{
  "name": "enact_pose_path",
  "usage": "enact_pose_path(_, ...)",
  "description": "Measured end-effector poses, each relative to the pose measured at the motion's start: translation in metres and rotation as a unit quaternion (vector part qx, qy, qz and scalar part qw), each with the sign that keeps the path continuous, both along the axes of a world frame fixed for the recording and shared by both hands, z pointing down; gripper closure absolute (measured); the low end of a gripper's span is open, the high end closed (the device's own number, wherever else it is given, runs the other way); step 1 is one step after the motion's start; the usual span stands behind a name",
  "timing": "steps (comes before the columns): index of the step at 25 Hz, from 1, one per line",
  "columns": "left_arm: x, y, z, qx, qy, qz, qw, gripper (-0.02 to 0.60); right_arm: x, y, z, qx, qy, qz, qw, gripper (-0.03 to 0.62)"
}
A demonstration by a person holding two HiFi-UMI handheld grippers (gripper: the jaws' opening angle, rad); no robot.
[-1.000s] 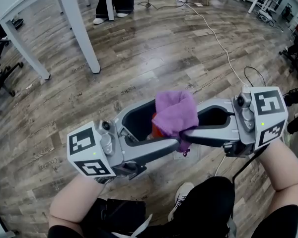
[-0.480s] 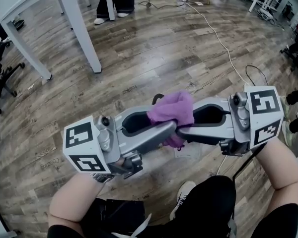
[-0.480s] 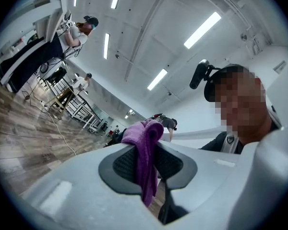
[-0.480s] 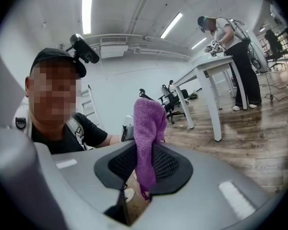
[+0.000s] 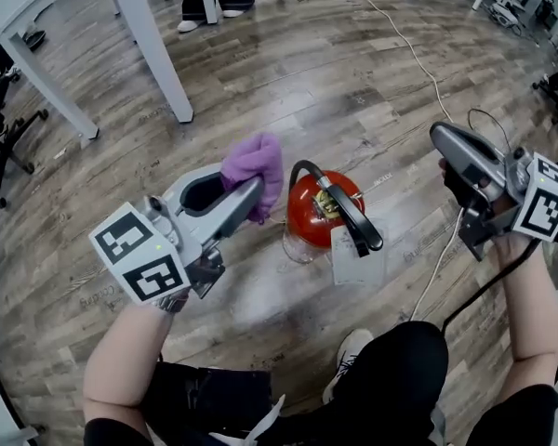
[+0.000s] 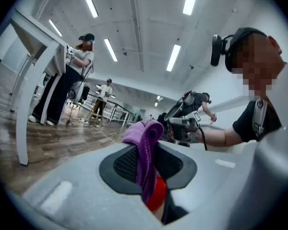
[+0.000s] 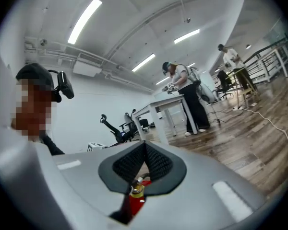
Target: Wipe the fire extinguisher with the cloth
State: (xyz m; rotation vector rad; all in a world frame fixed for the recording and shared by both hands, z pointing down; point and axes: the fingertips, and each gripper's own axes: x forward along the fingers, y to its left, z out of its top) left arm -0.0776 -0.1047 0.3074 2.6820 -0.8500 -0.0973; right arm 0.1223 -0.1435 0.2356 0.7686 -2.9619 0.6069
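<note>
A red fire extinguisher [image 5: 318,204] stands on the wooden floor, seen from above, with a black handle and hose [image 5: 346,214] and a white tag [image 5: 358,260]. My left gripper [image 5: 253,190] is just left of it, shut on a purple cloth [image 5: 256,163]; its jaws have just been closing with the cloth between them. In the left gripper view the cloth [image 6: 145,145] hangs between the pads over the red body [image 6: 156,195]. My right gripper [image 5: 439,136] is off to the right, shut with nothing in it, its jaws having just closed. In the right gripper view the extinguisher [image 7: 134,198] shows under the jaws.
A white table's legs [image 5: 158,54] stand at the upper left, with a black office chair [image 5: 0,119] beside them. A white cable [image 5: 417,59] runs across the floor toward the right. My shoe [image 5: 349,360] is below the extinguisher. Other people stand farther off.
The cloth passed from the right gripper to the left. Both grippers swung apart, the left down-left with the cloth, the right away to the right, uncovering the extinguisher.
</note>
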Motion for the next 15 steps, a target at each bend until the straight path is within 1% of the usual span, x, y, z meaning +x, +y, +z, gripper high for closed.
enact_pose_path(2,0.016,0.005,0.031,-0.028,-0.021,0.014,0.9993,0.514,0.011,-0.007,0.015,-0.016,-0.008,0.022,1.0,0.59)
enact_pose_path(5,0.035,0.011,0.059,-0.053,-0.034,0.03,0.9976,0.514,0.018,-0.01,0.035,-0.037,-0.018,0.029,0.999,0.589)
enact_pose_path(7,0.038,0.01,0.066,-0.054,-0.035,0.026,0.9975,0.514,0.021,-0.012,0.042,-0.043,-0.018,0.033,0.998,0.589)
enact_pose_path(10,0.046,0.014,0.07,-0.053,-0.048,0.026,0.9971,0.514,0.022,-0.014,0.048,-0.047,-0.019,0.036,0.998,0.589)
enact_pose_path(12,0.053,0.022,0.068,-0.053,-0.054,0.036,0.9965,0.515,0.021,-0.014,0.049,-0.046,-0.021,0.033,0.998,0.589)
enact_pose_path(15,0.062,0.039,0.064,-0.053,-0.052,0.06,0.9955,0.515,0.017,-0.015,0.049,-0.045,-0.026,0.027,0.998,0.589)
